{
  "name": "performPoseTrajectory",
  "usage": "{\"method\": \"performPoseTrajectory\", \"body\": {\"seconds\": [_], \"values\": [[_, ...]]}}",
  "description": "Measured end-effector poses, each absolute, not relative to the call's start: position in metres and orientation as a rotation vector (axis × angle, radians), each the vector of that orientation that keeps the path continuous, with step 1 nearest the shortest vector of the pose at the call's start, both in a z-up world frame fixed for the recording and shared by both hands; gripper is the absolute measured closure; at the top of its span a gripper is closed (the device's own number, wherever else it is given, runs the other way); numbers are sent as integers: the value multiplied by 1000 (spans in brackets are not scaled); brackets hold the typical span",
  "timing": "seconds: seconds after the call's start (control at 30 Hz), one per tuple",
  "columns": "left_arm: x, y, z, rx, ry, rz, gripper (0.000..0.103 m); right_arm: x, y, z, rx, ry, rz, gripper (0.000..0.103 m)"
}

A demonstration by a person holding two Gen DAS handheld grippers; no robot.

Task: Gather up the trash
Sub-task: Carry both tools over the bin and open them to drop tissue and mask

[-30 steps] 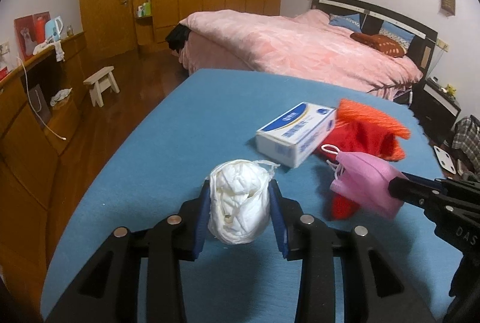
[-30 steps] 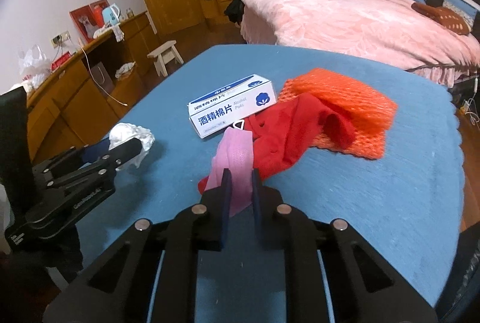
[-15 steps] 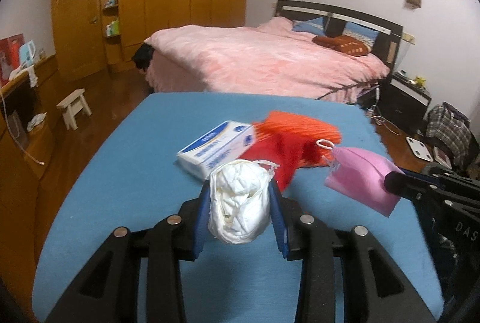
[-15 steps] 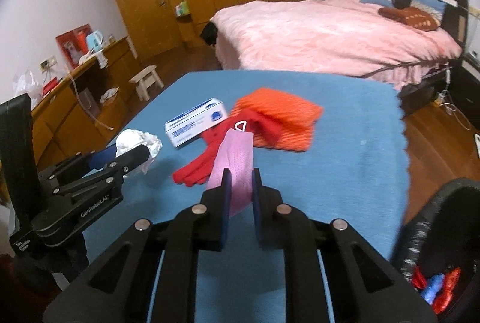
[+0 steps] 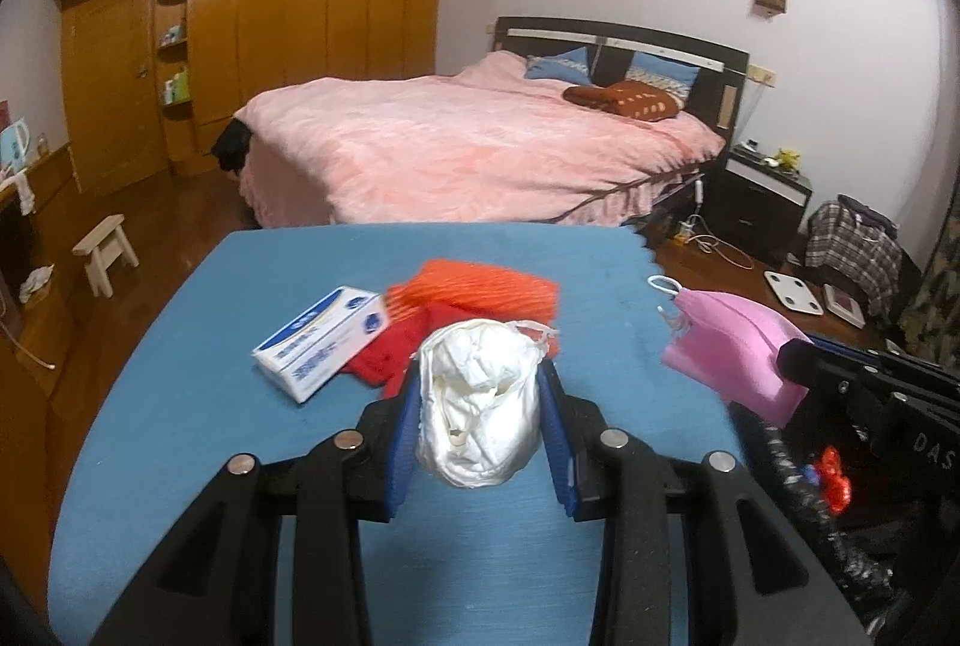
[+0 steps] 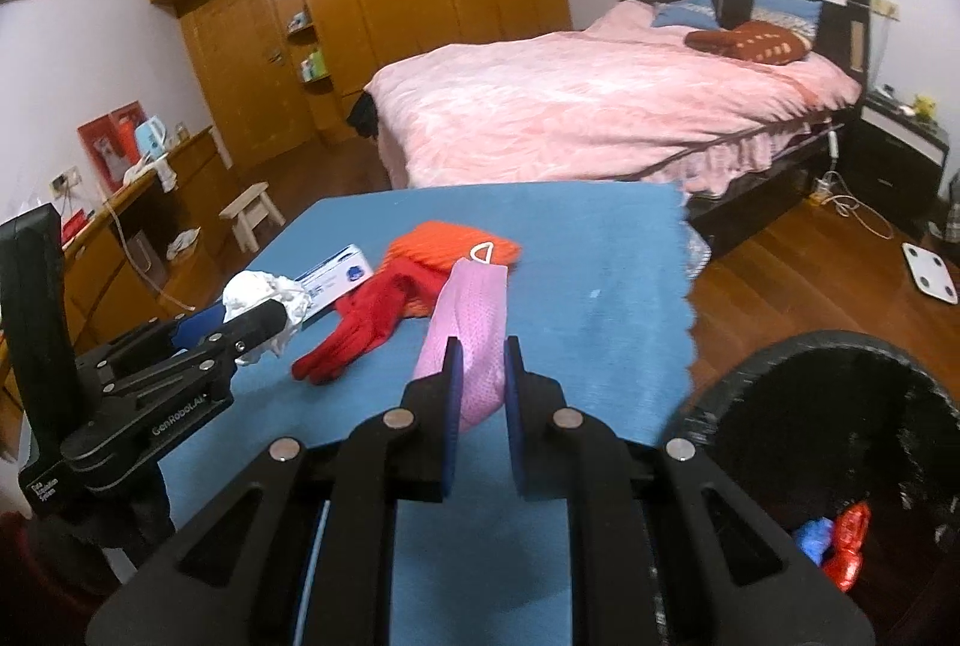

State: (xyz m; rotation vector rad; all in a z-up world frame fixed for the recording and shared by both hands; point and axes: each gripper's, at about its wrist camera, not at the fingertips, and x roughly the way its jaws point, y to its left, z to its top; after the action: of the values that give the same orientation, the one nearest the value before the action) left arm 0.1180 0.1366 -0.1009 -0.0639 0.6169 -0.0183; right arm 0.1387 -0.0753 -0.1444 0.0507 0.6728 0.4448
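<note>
Over the last second both tools have swung rightward and lifted away from the bench [image 5: 198,406], so the view that sat close over the clutter now takes in the bench's right edge and, beyond it, the black trash bin [image 6: 780,376]. The left tool [image 5: 480,409] is clamped on the crumpled white wad [image 5: 477,406], held above the near middle of the bench; the right tool [image 6: 478,394] pinches the pink face mask [image 6: 471,328] by its lower end, the mask rising upright over the near right part of the blue top. It now hangs nearer the bin than it did a second ago, which suggests the carry phase is well along and the drop into the bin is the likely next step. The bin already holds a red and a blue scrap at the bottom. Left behind on the bench, from left to right, are the blue-and-white box [image 5: 321,343], the red glove [image 6: 360,325] and the orange mesh [image 6: 447,247], clustered toward the far middle. The room is a bedroom: wooden wardrobes [image 5: 270,45] at the left, a small stool [image 5: 105,253], a pink-covered bed [image 5: 468,153] behind the bench, and a white scale [image 6: 930,271] on the wood floor at the right.
</note>
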Motion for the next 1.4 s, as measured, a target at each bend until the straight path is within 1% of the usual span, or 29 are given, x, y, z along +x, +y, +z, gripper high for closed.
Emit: {"method": "performPoseTrajectory", "body": {"seconds": [0.77, 1.17, 1.4], "values": [[118, 10, -78, -12, 571, -278, 66, 92, -213, -132, 117, 598, 164, 90], [119, -67, -87, 33, 591, -452, 66, 77, -277, -151, 161, 618, 15, 90], [124, -101, -102, 59, 615, -514, 66, 71, -301, -165, 184, 641, -40, 90]]}}
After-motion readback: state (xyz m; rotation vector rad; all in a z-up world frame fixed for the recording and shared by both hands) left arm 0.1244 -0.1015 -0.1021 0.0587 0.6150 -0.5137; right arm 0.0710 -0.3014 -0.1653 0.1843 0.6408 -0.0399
